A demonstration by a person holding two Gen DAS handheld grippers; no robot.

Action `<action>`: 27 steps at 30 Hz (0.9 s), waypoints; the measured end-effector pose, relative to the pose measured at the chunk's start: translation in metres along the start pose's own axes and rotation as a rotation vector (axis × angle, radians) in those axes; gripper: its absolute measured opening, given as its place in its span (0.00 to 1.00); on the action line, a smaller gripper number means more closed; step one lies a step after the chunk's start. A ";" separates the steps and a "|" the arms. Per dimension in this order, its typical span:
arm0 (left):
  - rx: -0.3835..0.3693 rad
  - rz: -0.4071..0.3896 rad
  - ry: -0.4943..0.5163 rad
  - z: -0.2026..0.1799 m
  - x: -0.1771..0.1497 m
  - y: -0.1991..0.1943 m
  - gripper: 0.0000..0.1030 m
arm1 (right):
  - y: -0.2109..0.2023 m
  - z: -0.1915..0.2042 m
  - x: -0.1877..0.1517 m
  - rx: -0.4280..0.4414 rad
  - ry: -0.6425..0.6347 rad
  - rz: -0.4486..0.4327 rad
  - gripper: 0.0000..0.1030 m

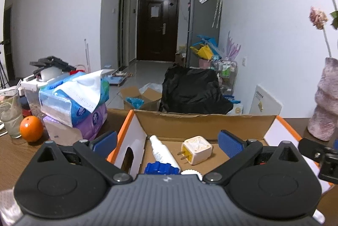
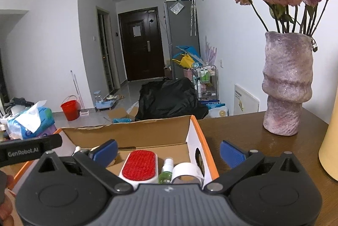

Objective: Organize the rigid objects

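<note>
An open cardboard box (image 1: 190, 124) with orange-edged white flaps stands on the brown table. In the left wrist view it holds a white tube (image 1: 161, 152), a cream plug adapter (image 1: 196, 150), a blue cap (image 1: 161, 168) and a white cap (image 1: 190, 172). My left gripper (image 1: 168, 144) is open and empty over the box's left part. In the right wrist view the box (image 2: 147, 133) holds a red lint brush (image 2: 139, 164), a small green spray bottle (image 2: 166, 172) and a white tape roll (image 2: 187, 171). My right gripper (image 2: 169, 151) is open and empty above them.
Tissue packs (image 1: 74, 99), an orange (image 1: 31, 129) and a glass (image 1: 10, 116) stand left of the box. A purple vase (image 2: 286, 86) with dried roses stands on the table to the right. A yellow object (image 2: 330, 145) is at the far right edge.
</note>
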State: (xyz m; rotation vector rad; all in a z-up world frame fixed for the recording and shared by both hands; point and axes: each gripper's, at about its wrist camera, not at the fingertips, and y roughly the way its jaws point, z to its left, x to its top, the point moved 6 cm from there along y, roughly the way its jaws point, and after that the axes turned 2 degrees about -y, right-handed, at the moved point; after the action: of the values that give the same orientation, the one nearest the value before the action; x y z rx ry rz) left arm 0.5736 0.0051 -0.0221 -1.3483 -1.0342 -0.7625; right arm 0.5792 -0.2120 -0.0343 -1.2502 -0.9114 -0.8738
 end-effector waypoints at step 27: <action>-0.082 -0.039 0.076 0.013 -0.032 -0.133 1.00 | -0.129 0.008 -0.014 -0.004 -0.050 -0.069 1.00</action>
State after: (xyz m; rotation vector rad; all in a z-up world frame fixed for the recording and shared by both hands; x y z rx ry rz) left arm 0.4379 -0.0005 0.0015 -1.3613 -0.9806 -0.8869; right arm 0.4544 -0.2183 0.0033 -1.2552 -0.9981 -0.9019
